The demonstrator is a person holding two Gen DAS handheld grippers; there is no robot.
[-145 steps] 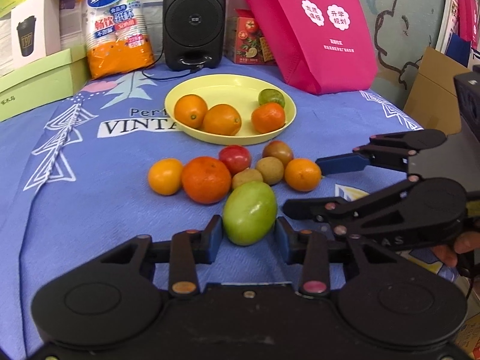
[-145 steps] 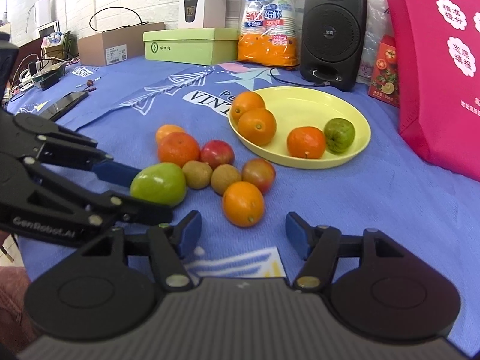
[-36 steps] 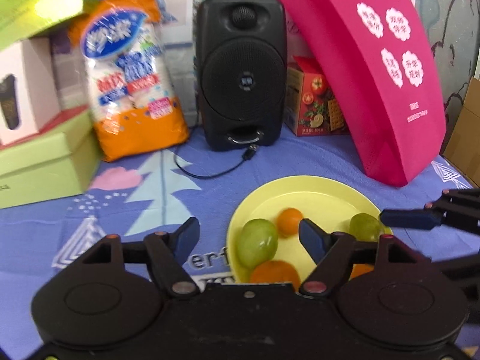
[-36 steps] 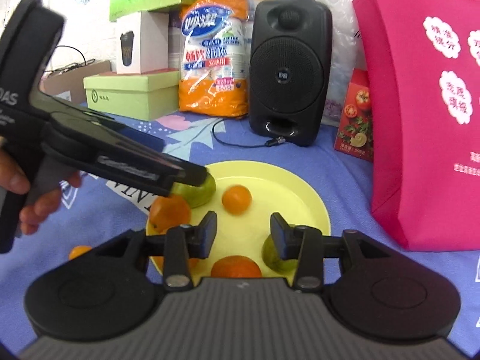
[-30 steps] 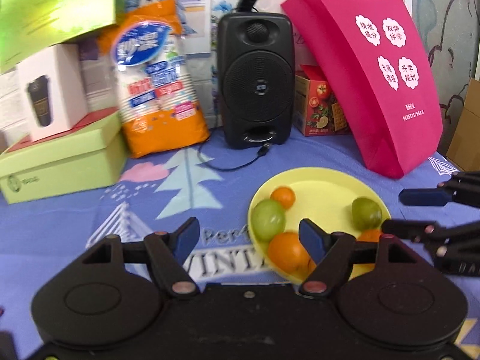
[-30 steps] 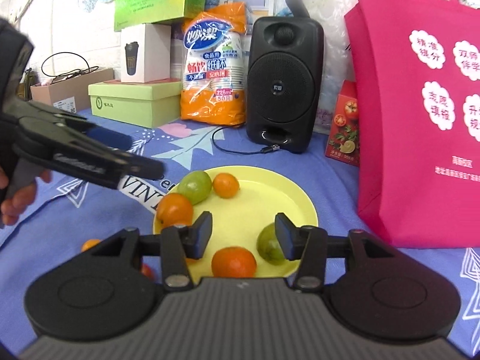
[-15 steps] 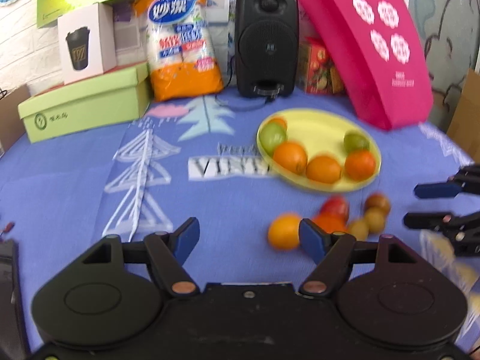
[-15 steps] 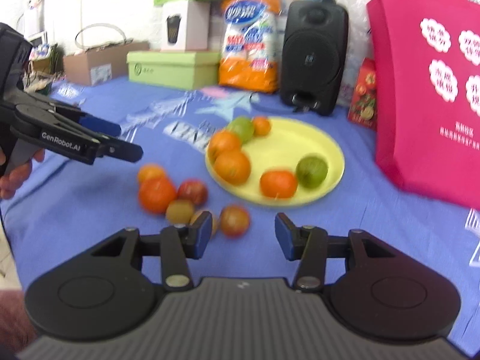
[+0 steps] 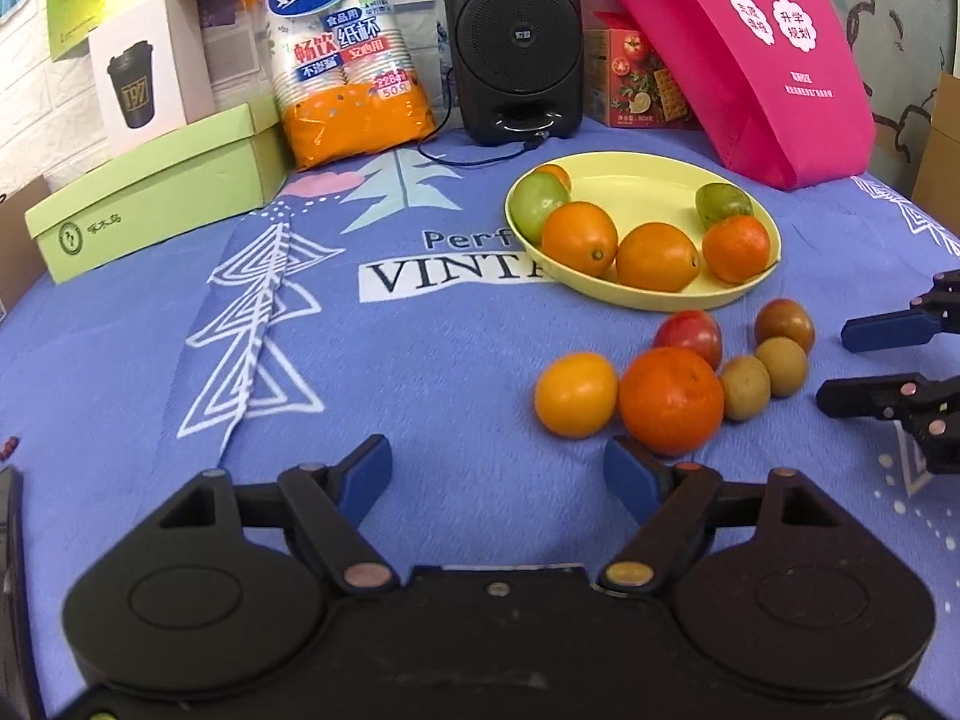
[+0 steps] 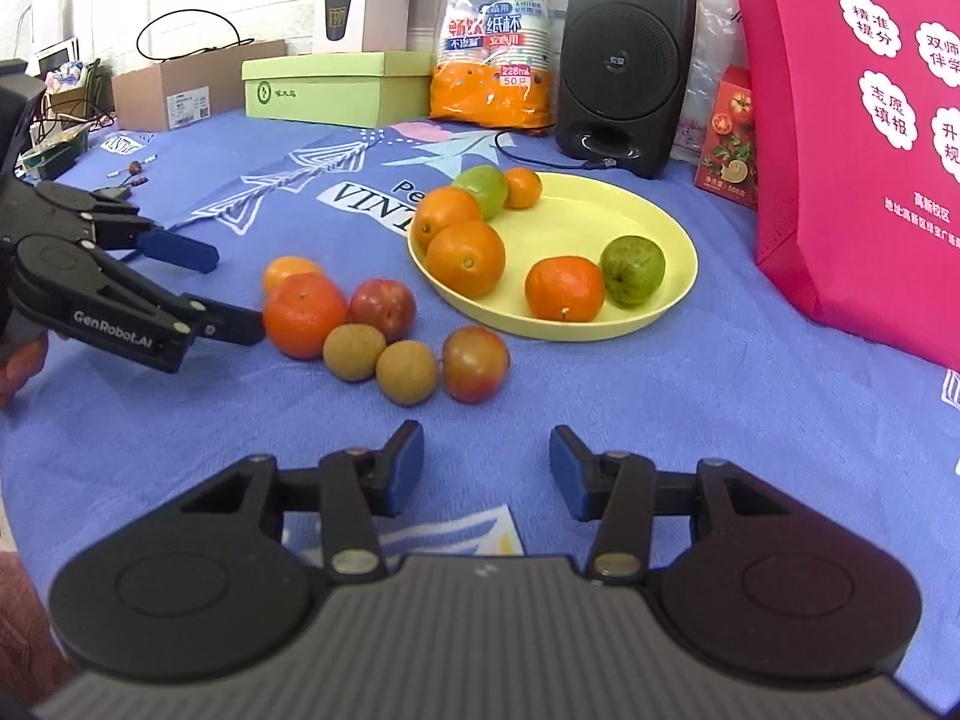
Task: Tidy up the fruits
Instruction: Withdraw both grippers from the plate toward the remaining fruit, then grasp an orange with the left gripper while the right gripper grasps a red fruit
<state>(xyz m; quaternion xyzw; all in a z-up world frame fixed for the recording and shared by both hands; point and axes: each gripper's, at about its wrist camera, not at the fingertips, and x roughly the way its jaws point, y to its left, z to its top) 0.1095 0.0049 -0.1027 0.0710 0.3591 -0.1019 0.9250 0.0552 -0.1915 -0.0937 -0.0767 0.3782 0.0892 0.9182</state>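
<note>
A yellow plate (image 9: 654, 192) (image 10: 672, 282) holds several fruits: oranges, a green mango (image 9: 537, 204) at its left edge and a small green fruit (image 10: 633, 261). In front of it on the blue cloth lie a big orange (image 9: 671, 401) (image 10: 305, 315), a yellow-orange fruit (image 9: 576, 395), a red apple (image 9: 689, 333), two brown kiwis (image 10: 354, 351) and a reddish fruit (image 10: 476, 363). My left gripper (image 9: 498, 471) (image 10: 231, 288) is open and empty, its right finger just before the big orange. My right gripper (image 10: 486, 465) (image 9: 840, 363) is open and empty, short of the kiwis.
A black speaker (image 9: 516, 42), an orange bag of paper cups (image 9: 345, 60), a green shoebox (image 9: 156, 186), a white cup box (image 9: 150, 72), a red snack box (image 9: 636, 78) and a pink bag (image 9: 750, 54) line the far edge of the cloth.
Both grippers have pulled back from over the plate and come down low to the cloth. The green mango now lies on the plate, and so does the orange that was before the right gripper.
</note>
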